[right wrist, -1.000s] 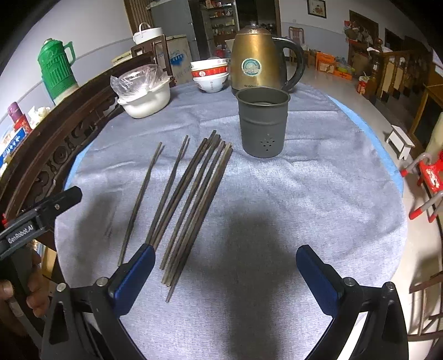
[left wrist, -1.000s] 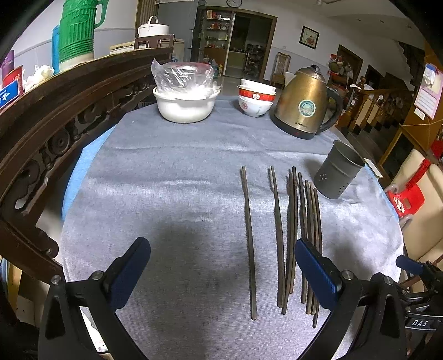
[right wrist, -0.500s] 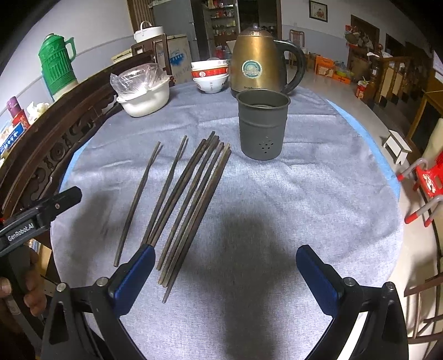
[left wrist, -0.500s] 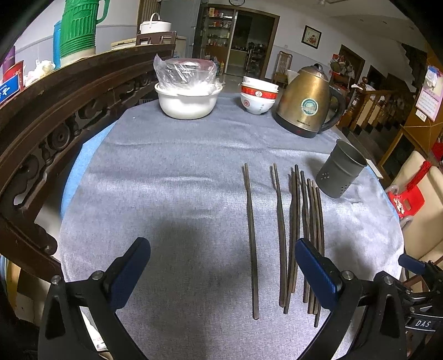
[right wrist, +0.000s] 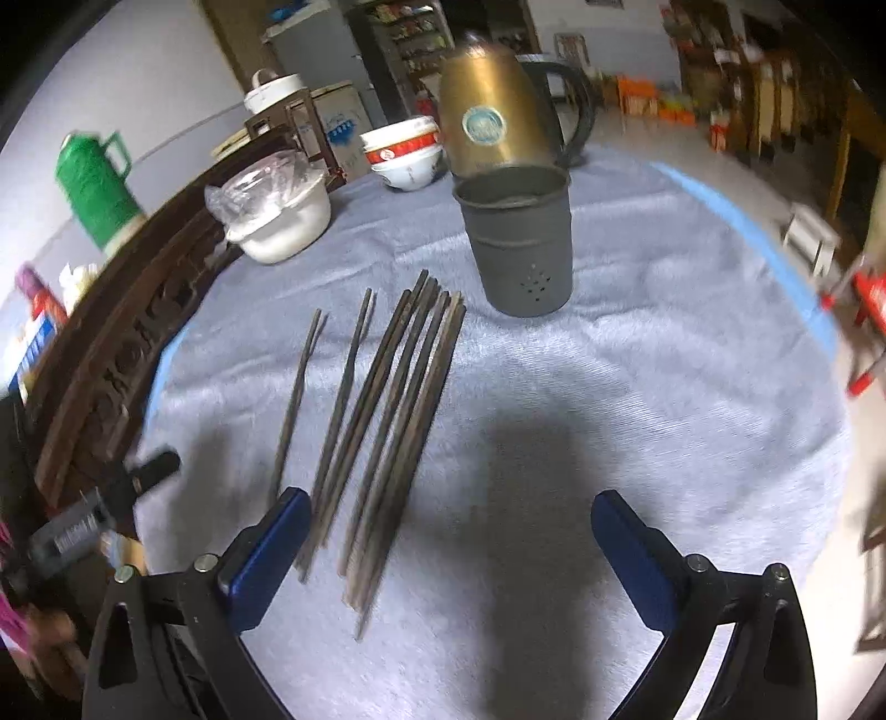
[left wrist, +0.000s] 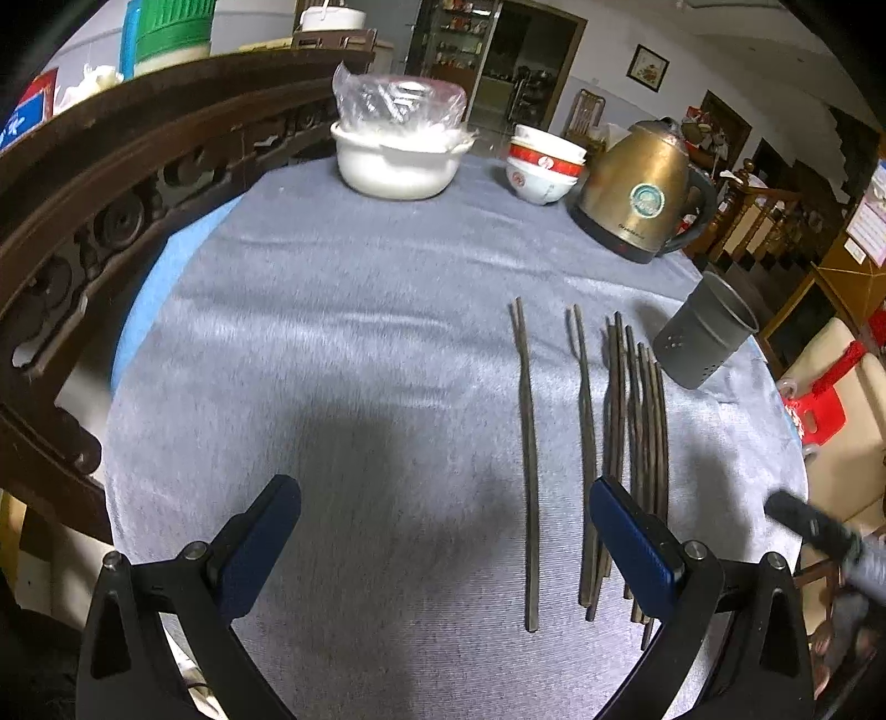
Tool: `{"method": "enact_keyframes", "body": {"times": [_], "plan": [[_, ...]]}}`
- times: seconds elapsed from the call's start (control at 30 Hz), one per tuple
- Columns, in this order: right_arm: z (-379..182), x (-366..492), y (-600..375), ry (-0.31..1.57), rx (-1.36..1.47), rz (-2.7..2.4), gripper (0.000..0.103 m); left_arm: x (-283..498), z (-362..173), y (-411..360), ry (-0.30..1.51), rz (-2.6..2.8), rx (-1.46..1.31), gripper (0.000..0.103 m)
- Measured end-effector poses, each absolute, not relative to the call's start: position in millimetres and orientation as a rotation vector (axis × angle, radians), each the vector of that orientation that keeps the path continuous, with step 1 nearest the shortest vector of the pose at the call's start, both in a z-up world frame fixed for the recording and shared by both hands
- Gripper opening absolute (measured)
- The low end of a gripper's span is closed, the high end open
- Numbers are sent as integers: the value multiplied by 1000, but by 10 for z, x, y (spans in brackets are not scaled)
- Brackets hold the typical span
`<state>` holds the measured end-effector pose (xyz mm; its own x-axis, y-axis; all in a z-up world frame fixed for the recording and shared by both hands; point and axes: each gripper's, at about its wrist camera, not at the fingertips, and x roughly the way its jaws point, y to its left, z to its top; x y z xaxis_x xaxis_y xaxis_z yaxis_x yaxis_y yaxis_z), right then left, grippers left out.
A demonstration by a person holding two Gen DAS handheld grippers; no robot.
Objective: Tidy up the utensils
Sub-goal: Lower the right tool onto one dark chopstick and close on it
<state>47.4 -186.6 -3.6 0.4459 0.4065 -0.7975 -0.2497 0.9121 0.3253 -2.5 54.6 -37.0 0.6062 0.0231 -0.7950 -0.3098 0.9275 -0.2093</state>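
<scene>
The chopsticks [right wrist: 387, 421] lie loose on the grey cloth [right wrist: 637, 387], just beside the dark holder [right wrist: 518, 243]. They look light, stiff and thin, likely slippery; a pinch near the thick ends seems best. Both the left gripper [left wrist: 443, 531] and right gripper [right wrist: 451, 545] hover wide apart, empty. The kettle [left wrist: 642, 194] label is unreadable.

A lived-in home, dining area by the look of it. A round table [left wrist: 343, 310] under a grey cloth carries a brass electric kettle [left wrist: 637, 191], stacked red-and-white bowls [left wrist: 540, 169] and a white pot [left wrist: 396, 166] covered in plastic. A carved wooden chair back [left wrist: 111, 205] curves along the left, a green thermos [right wrist: 97, 191] behind it. Beyond, a framed picture [left wrist: 648, 67] hangs by a doorway onto stocked shelves [left wrist: 454, 39].
</scene>
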Motion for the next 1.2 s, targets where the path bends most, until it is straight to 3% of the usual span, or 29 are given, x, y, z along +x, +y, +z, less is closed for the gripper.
{"method": "enact_keyframes", "body": {"times": [0.07, 0.2, 0.37, 0.6, 0.73, 0.93, 1.2], "plan": [[-123, 676, -1839, 1083, 214, 408, 74, -13, -403, 555, 913, 195, -347, 103], [-273, 1009, -1768, 1138, 275, 412, 66, 2, -464, 569, 926, 188, -348, 103], [-496, 1364, -1677, 1217, 334, 410, 42, 34, -532, 598, 947, 179, -351, 103], [-671, 1556, -1609, 1269, 404, 421, 36, 89, -616, 653, 965, 180, -384, 103], [-723, 1613, -1599, 1300, 438, 437, 15, 126, -633, 669, 966, 174, -395, 103], [-679, 1660, -1612, 1290, 466, 460, 7, 191, -651, 688, 980, 172, -401, 103], [-669, 1765, -1650, 1330, 416, 481, 11, 447, -618, 640, 1003, 158, -376, 103]]}}
